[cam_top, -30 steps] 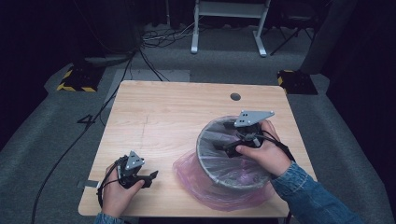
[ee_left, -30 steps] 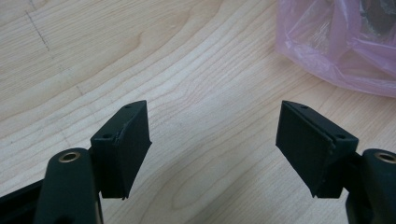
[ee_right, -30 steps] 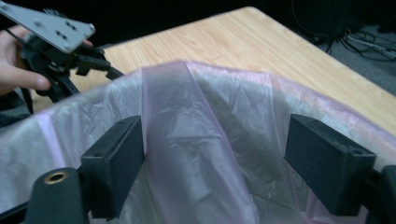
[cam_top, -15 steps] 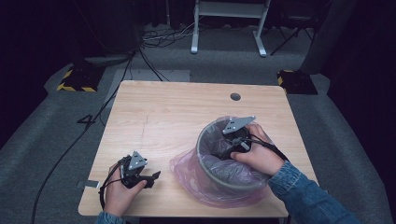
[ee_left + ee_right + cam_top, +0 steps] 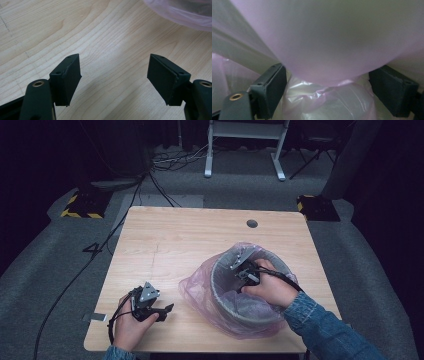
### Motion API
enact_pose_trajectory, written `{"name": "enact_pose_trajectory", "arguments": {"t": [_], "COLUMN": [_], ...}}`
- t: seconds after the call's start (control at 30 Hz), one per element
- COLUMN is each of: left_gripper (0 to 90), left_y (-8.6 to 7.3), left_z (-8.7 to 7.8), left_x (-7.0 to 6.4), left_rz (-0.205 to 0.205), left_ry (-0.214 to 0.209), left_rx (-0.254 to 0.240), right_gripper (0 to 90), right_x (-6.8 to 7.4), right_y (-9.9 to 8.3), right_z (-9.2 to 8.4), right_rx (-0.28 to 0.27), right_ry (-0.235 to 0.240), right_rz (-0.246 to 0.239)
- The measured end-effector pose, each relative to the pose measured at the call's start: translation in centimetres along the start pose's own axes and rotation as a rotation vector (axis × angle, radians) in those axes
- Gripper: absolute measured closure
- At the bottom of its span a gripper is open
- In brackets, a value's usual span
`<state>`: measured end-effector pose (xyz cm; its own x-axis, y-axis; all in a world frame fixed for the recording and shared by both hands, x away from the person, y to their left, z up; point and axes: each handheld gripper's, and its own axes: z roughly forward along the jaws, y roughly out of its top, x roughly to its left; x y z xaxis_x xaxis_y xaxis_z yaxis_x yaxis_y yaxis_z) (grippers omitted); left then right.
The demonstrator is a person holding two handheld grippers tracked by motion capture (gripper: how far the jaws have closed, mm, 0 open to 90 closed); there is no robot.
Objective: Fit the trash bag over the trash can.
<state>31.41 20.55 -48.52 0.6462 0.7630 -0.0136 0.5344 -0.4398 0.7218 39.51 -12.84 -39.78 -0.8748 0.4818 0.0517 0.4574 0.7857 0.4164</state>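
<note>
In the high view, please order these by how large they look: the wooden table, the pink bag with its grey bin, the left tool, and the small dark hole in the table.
1. wooden table
2. pink bag with its grey bin
3. left tool
4. dark hole
</note>
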Motion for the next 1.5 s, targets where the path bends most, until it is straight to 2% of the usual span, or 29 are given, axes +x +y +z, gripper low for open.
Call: {"name": "enact_pose_trajectory", "arguments": {"t": [0.1, 0.17, 0.27, 0.47, 0.77, 0.97, 1.07, 1.17, 1.27, 1.37, 1.5], "left_gripper": [26.8, 26.8, 26.8, 26.6, 26.3, 25.8, 25.7, 25.7, 25.7, 25.7, 25.7], "left_y": [0.0, 0.0, 0.0, 0.0, 0.0, 0.0, 0.0, 0.0, 0.0, 0.0, 0.0], "left_z": [0.0, 0.0, 0.0, 0.1, 0.0, 0.0, -0.1, -0.1, -0.1, -0.1, -0.1], "left_x": [0.0, 0.0, 0.0, 0.0, 0.0, 0.0, 0.0, -0.1, -0.1, -0.2, -0.2], "left_rz": [-0.003, -0.004, 0.000, -0.004, -0.002, 0.004, 0.006, 0.006, 0.006, -0.001, 0.006], "left_ry": [-0.003, -0.003, -0.003, -0.006, -0.006, -0.003, -0.002, -0.002, -0.002, -0.004, -0.002], "left_rx": [-0.002, -0.003, -0.001, -0.006, -0.011, -0.009, -0.009, -0.011, -0.009, -0.015, -0.009], "right_gripper": [19.2, 19.7, 21.9, 23.0, 24.3, 27.9, 27.7, 27.2, 26.6, 26.7, 28.1], "right_x": [0.0, 0.0, 0.1, 0.6, 1.2, 2.0, 2.5, 3.0, 3.6, 4.4, 5.0], "right_y": [0.0, 0.0, 0.0, 0.2, 0.5, -0.2, -0.9, -1.7, -2.3, -2.6, -2.7], "right_z": [0.3, 0.2, -0.8, -4.2, -8.7, -12.5, -14.0, -14.6, -14.5, -14.1, -13.3], "right_rx": [0.025, 0.011, -0.073, -0.215, -0.429, -0.542, -0.563, -0.560, -0.558, -0.551, -0.490], "right_ry": [0.005, 0.007, 0.001, 0.005, -0.039, -0.062, -0.053, -0.042, -0.016, 0.039, 0.060], "right_rz": [0.005, 0.013, 0.025, 0.023, -0.010, -0.055, -0.082, -0.107, -0.126, -0.164, -0.220]}}
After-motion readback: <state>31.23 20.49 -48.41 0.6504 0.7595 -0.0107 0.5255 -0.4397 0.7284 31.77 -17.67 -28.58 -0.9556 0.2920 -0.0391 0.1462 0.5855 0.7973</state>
